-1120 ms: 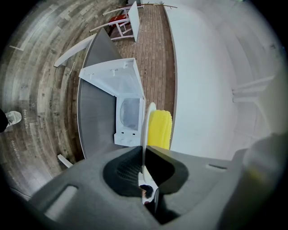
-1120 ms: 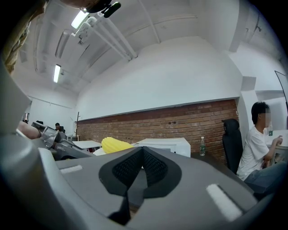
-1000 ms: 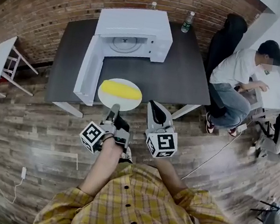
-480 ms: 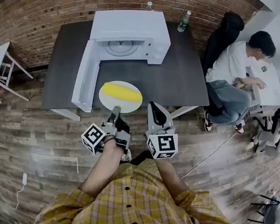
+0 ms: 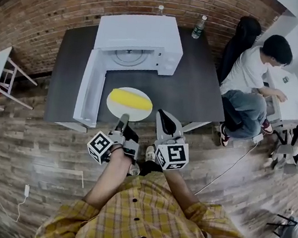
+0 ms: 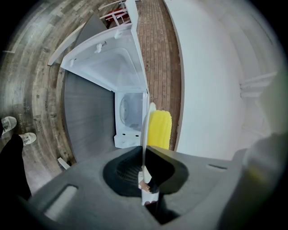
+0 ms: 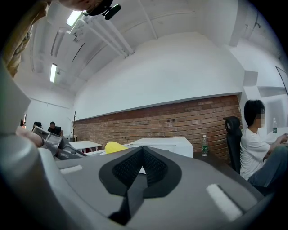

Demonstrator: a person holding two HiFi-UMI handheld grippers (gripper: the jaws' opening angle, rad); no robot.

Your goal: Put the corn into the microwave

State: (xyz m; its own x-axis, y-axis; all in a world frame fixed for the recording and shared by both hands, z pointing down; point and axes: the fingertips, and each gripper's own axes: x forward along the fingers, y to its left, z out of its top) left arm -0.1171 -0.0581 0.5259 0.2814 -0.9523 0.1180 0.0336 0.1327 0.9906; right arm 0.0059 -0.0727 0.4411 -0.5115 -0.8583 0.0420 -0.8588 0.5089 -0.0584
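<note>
Two grippers sit at the near edge of the dark table (image 5: pixel 193 83), but only one carries anything. The left gripper (image 5: pixel 122 118) is clamped narrow on the near rim of the white plate (image 5: pixel 115 105), which its own view shows edge-on between the pads. The plate thus serves as a tray, and the corn (image 5: pixel 130 98) need not be pinched itself. The yellow cob lies across the plate's middle, held level enough not to roll off. The plate hovers in front of the microwave (image 5: pixel 142 31), whose door (image 5: pixel 90 87) stands swung open to the left. That leaves the cavity and its turntable (image 5: pixel 129 57) free for a straight push inward. The right gripper (image 5: pixel 164 119) rides just beside the left with its jaws together on nothing, probably kept free for the door
</note>
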